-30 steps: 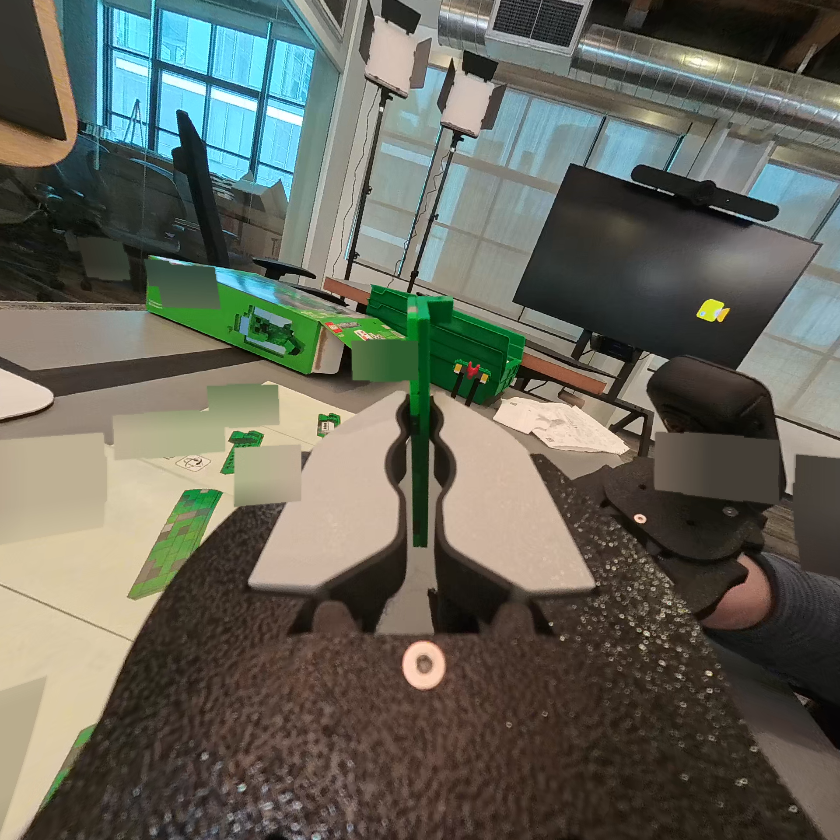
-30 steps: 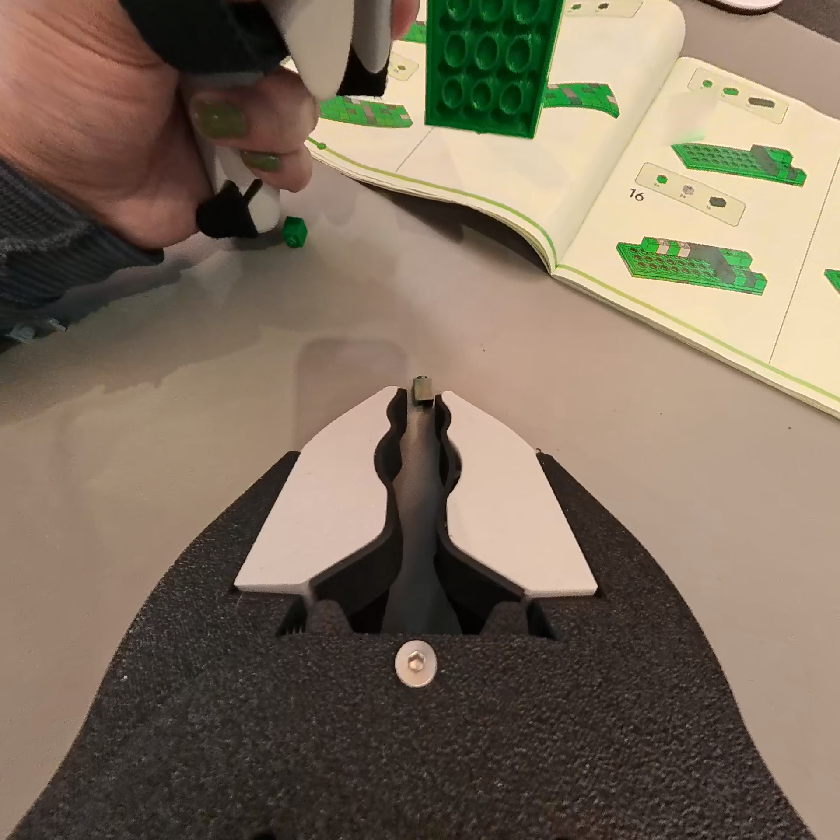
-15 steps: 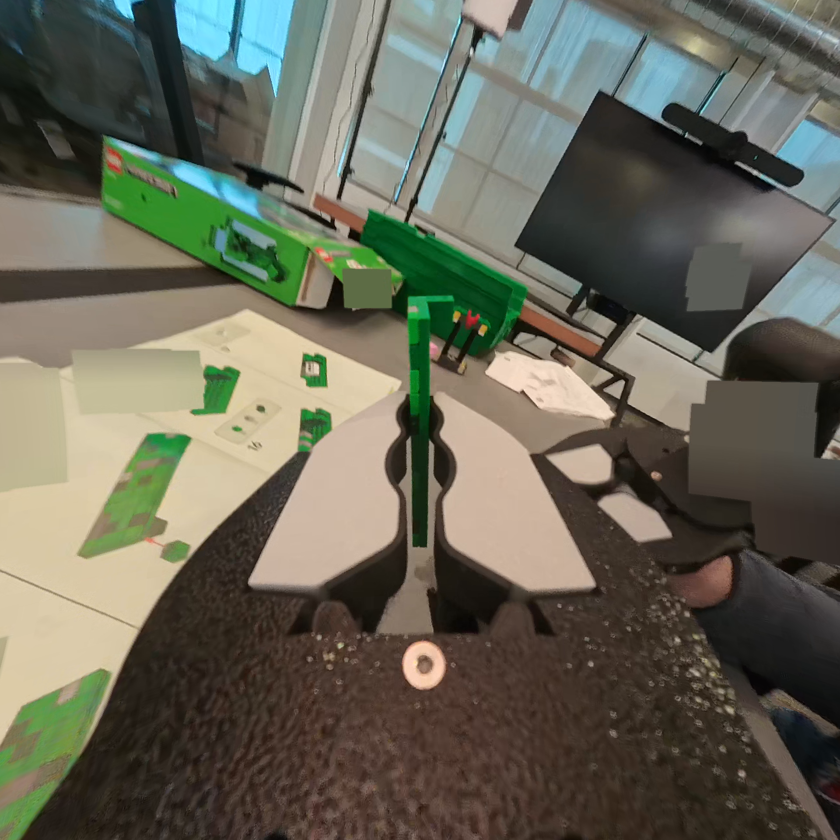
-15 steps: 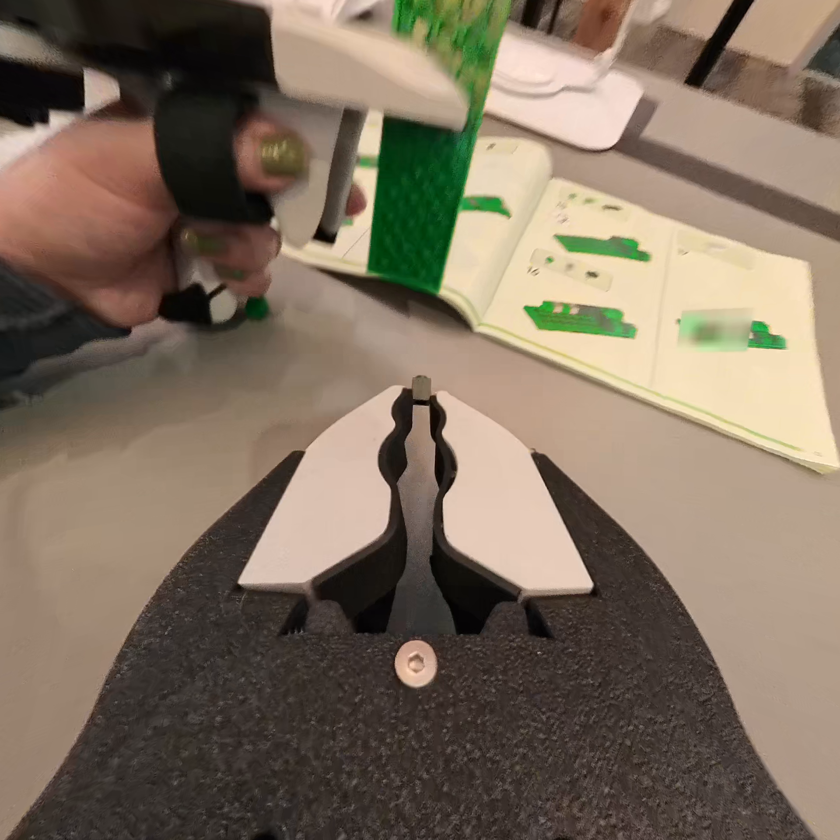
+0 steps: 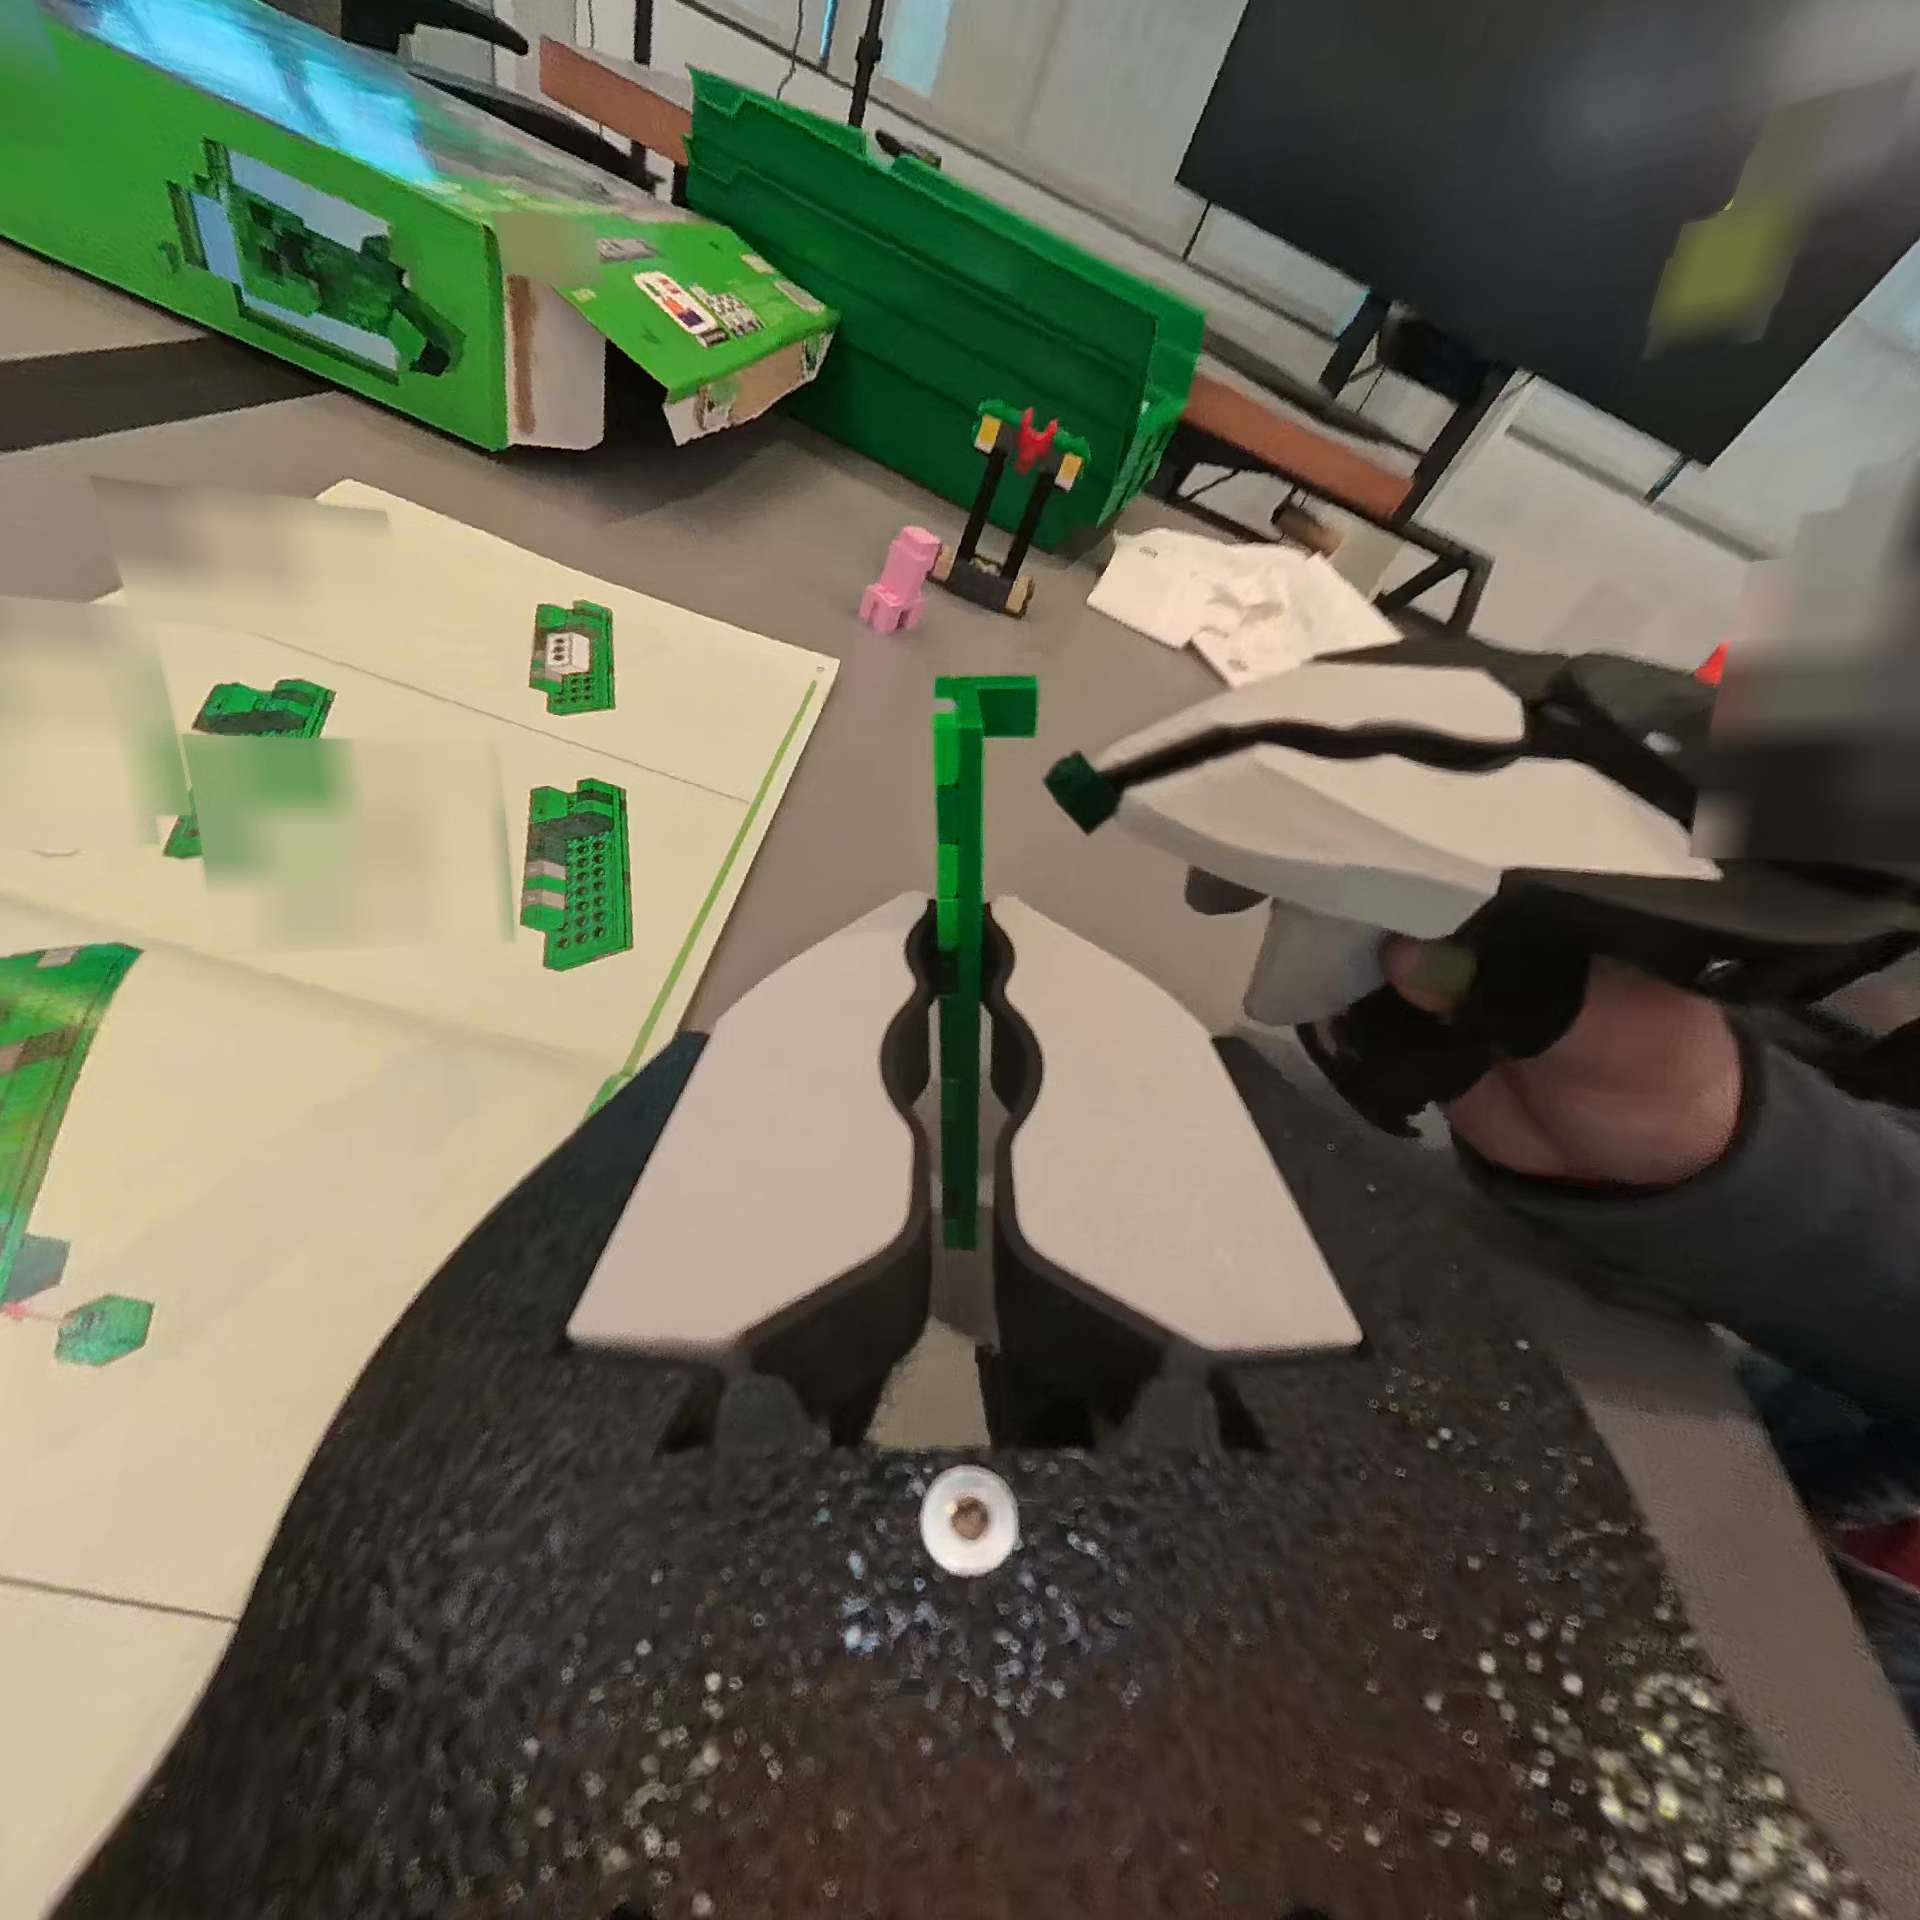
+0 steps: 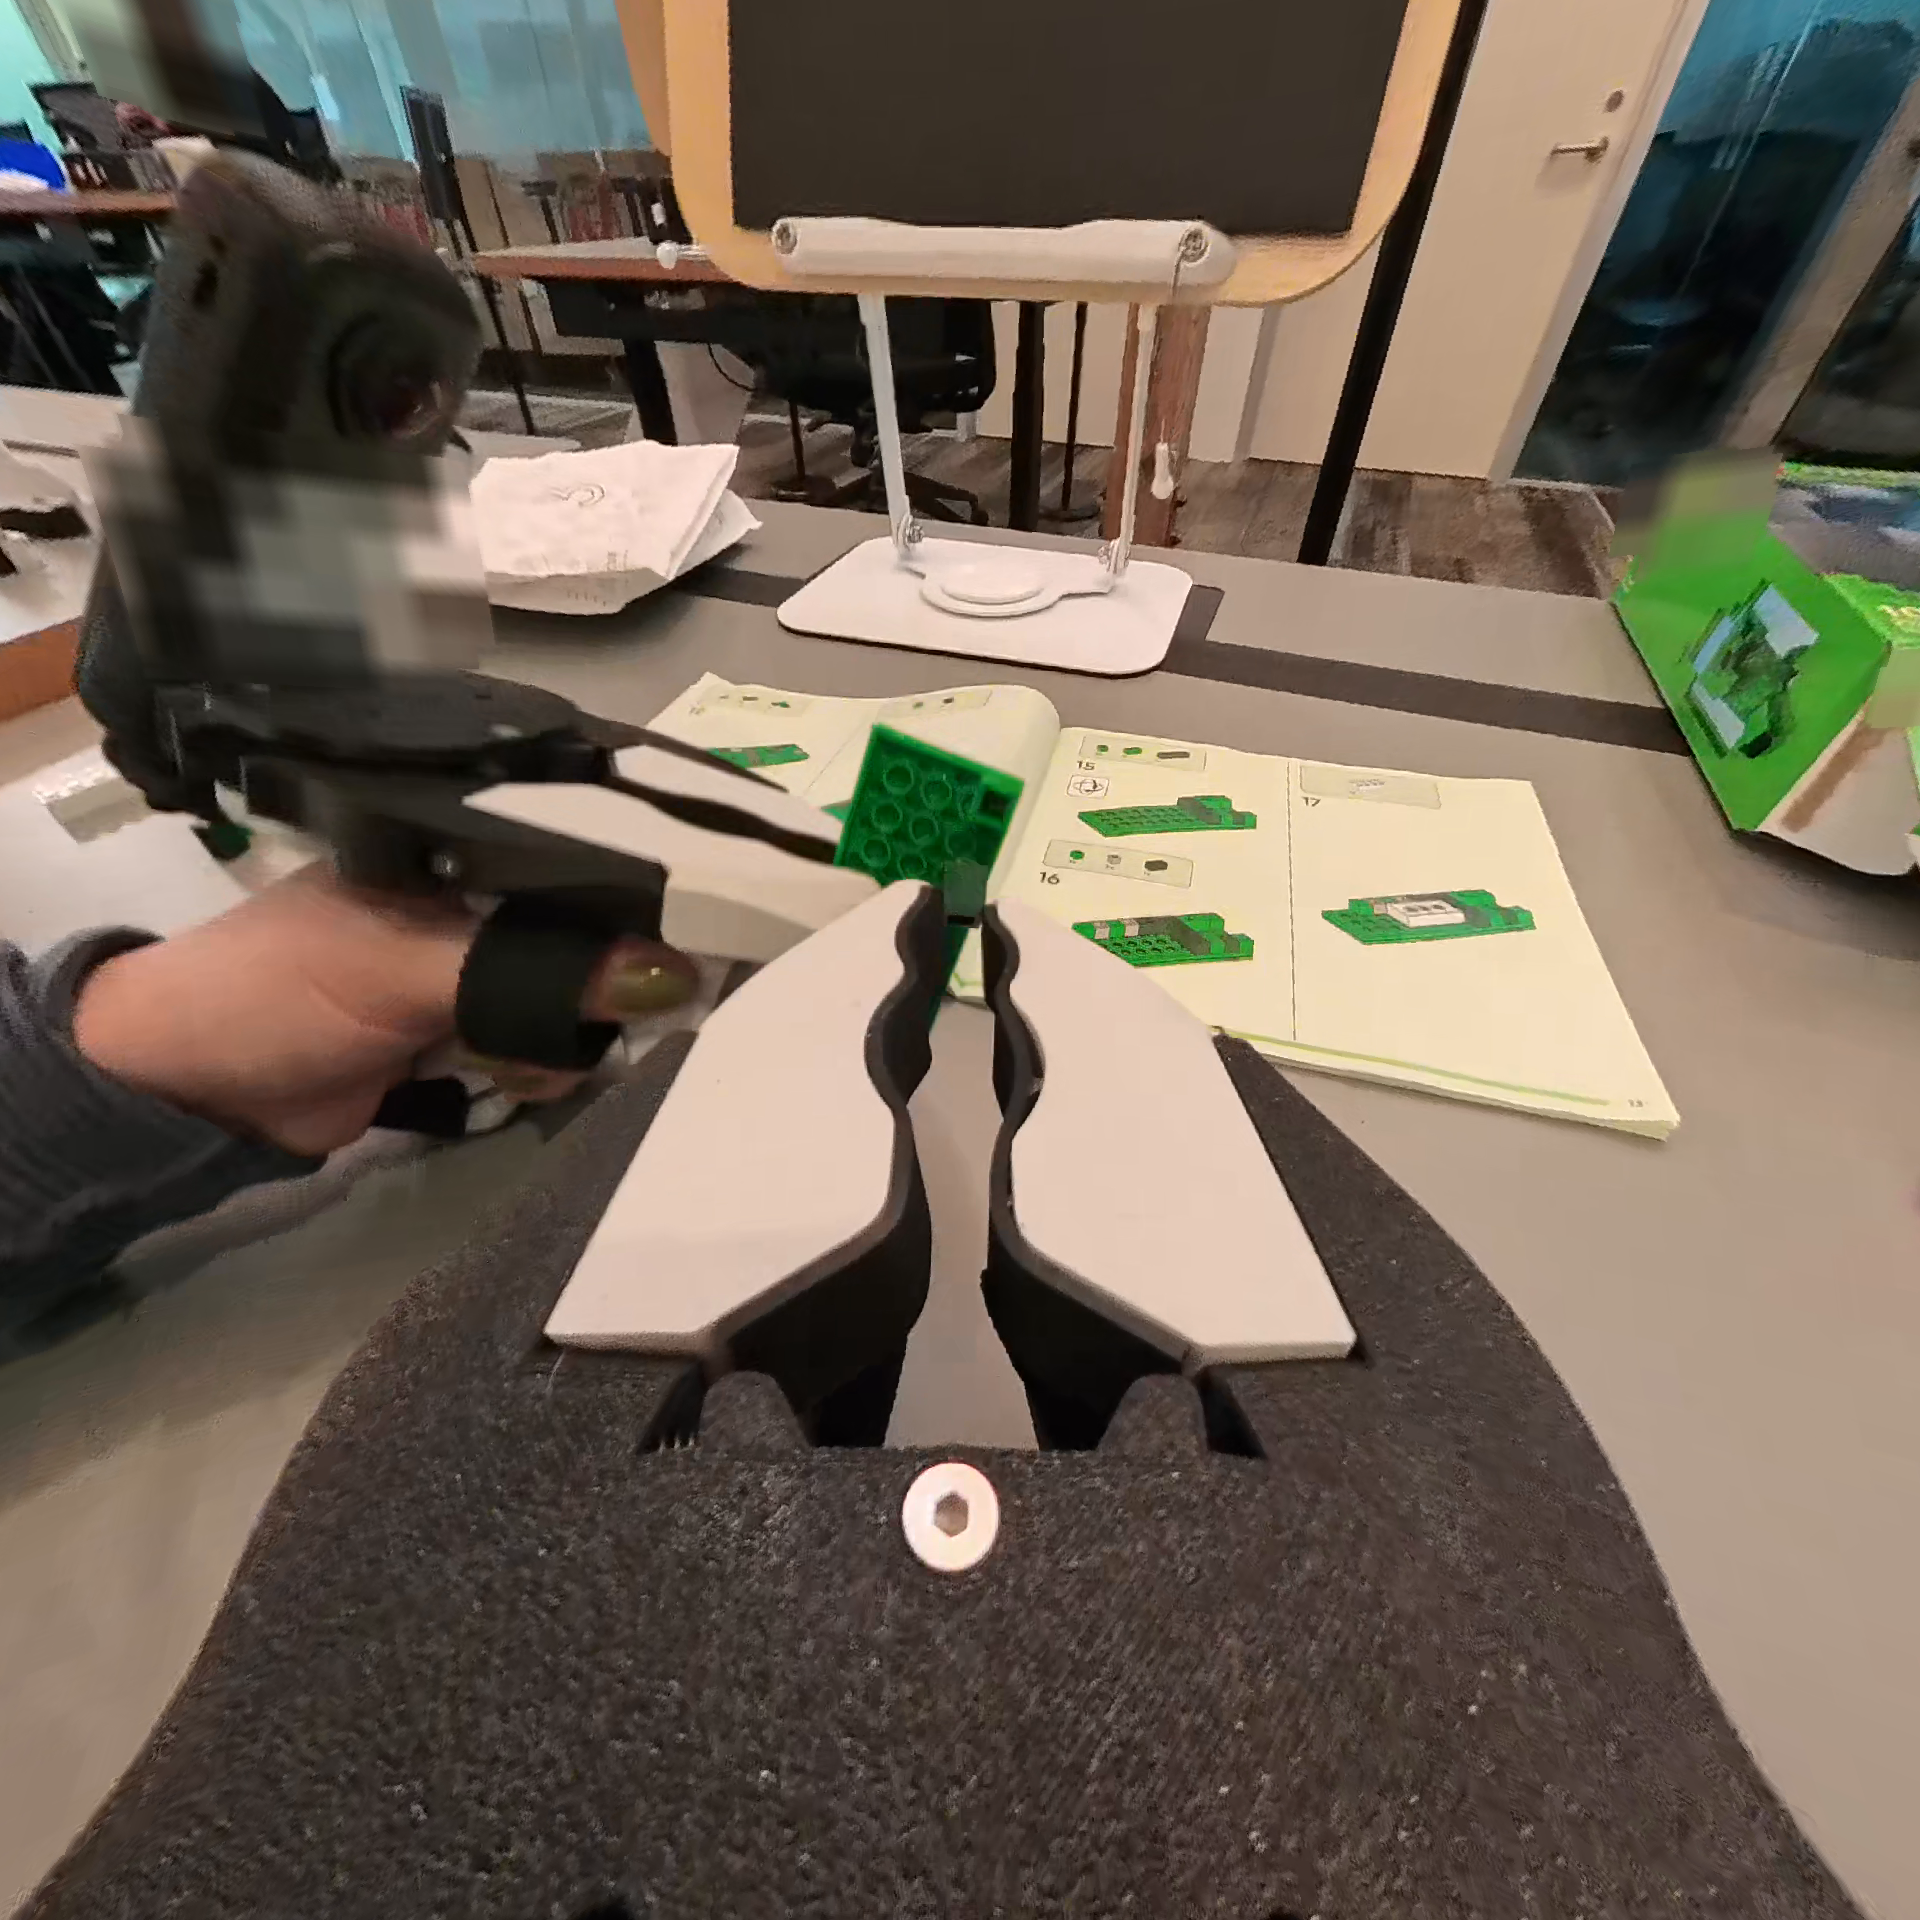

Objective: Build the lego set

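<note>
My left gripper [image 5: 961, 914] is shut on a flat green brick plate [image 5: 961, 810], held edge-on and upright above the grey table [image 5: 831, 520]. A small green piece juts from its top right. My right gripper [image 6: 964, 909] is shut on a small dark green brick [image 6: 964, 891] at its fingertips. In the left wrist view the right gripper [image 5: 1107, 779] comes in from the right, with its dark brick [image 5: 1081, 792] a short way from the plate's right face. In the right wrist view the plate [image 6: 925, 810] shows its underside just beyond the brick, held by the left gripper [image 6: 831, 862].
An open instruction booklet [image 5: 364, 1039] [image 6: 1351, 935] lies under both grippers. Behind are a green box [image 5: 312, 260] [image 6: 1766, 665], a green tray [image 5: 935, 291], a pink figure [image 5: 896, 582], a small black-posted model [image 5: 1003, 520], white bags [image 5: 1236, 613] and a monitor stand [image 6: 987, 603].
My right gripper has lifted from near the tabletop and levelled out, bringing the small brick close to the plate. My left gripper has tilted down toward the table, the plate still in it.
</note>
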### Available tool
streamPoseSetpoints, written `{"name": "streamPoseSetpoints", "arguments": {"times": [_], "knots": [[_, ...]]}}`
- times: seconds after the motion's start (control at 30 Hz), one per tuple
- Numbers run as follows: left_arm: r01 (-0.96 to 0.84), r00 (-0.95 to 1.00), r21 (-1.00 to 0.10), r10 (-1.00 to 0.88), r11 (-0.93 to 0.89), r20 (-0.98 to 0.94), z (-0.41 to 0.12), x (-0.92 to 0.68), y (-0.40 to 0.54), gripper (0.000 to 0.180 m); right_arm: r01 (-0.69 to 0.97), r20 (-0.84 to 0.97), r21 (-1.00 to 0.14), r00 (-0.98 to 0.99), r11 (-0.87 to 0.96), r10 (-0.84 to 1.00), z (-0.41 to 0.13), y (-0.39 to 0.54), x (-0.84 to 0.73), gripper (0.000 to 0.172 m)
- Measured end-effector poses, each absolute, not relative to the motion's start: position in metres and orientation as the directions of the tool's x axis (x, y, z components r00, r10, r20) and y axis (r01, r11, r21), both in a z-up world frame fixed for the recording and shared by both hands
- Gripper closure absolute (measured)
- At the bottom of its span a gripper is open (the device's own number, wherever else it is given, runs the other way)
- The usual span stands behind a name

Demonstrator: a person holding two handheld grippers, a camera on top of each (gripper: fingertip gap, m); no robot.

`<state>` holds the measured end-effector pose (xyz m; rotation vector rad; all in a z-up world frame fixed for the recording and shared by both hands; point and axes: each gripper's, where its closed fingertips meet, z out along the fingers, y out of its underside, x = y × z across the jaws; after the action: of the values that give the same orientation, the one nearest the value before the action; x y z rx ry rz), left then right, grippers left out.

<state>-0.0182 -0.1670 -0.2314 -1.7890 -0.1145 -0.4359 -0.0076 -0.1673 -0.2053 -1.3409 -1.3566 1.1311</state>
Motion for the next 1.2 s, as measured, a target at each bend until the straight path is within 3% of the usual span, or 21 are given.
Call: {"name": "streamPoseSetpoints", "arguments": {"times": [0.03,0.7,1.17,1.2], "knots": [[0.276,0.935,-0.921,-0.146,-0.275,0.324,-0.233,-0.016,-0.166,0.175,0.188,-0.015,-0.982,-0.009,-0.013,1.0,-0.206,-0.166,-0.009,0.165],[0.079,0.983,-0.947,-0.132,-0.311,0.125,-0.241,-0.011,-0.164,0.175,0.18,-0.065,-0.982,0.007,-0.065,0.998,-0.218,-0.16,-0.008,0.164],[0.03,0.994,-0.946,-0.088,-0.324,0.062,-0.243,-0.017,-0.165,0.175,0.222,-0.077,-0.972,-0.01,-0.072,0.997,-0.221,-0.16,-0.006,0.166],[0.041,0.994,-0.943,-0.086,-0.33,0.074,-0.244,-0.018,-0.165,0.175,0.244,-0.056,-0.968,-0.017,-0.051,0.998,-0.222,-0.159,-0.004,0.172]]}}
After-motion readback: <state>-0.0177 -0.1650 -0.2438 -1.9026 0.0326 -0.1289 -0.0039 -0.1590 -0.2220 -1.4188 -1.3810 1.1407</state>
